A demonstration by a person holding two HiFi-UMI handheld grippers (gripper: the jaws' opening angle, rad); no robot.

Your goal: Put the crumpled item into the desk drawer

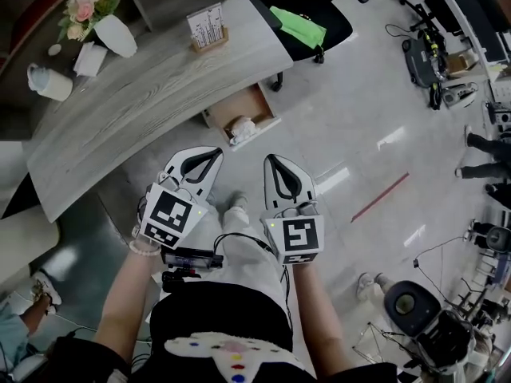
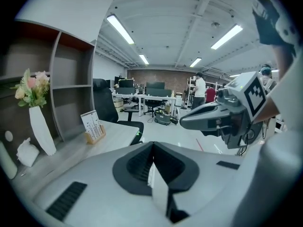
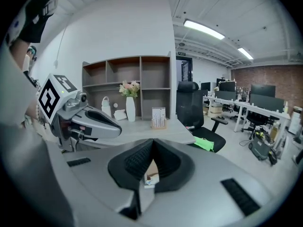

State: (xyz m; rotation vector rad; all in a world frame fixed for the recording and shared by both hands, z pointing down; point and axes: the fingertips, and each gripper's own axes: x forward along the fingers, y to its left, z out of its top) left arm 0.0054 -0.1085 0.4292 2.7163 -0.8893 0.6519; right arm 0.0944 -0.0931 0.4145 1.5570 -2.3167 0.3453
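A white crumpled item (image 1: 242, 128) lies inside the open wooden drawer (image 1: 236, 104) under the edge of the grey desk (image 1: 144, 94). Both grippers are held side by side over the floor, short of the drawer and pointing toward it. My left gripper (image 1: 217, 150) is shut with nothing in its jaws; its closed tips (image 2: 152, 144) show in the left gripper view. My right gripper (image 1: 270, 159) is also shut and empty (image 3: 152, 141). Through the gap below its tips, the right gripper view shows a bit of the drawer with the crumpled item (image 3: 151, 177).
On the desk stand a white vase with flowers (image 1: 116, 34), a card holder (image 1: 207, 26), a white jug (image 1: 49, 82) and a tissue (image 1: 89, 58). A black office chair with a green cloth (image 1: 299, 26) stands right of the drawer. A red line (image 1: 379, 198) marks the floor.
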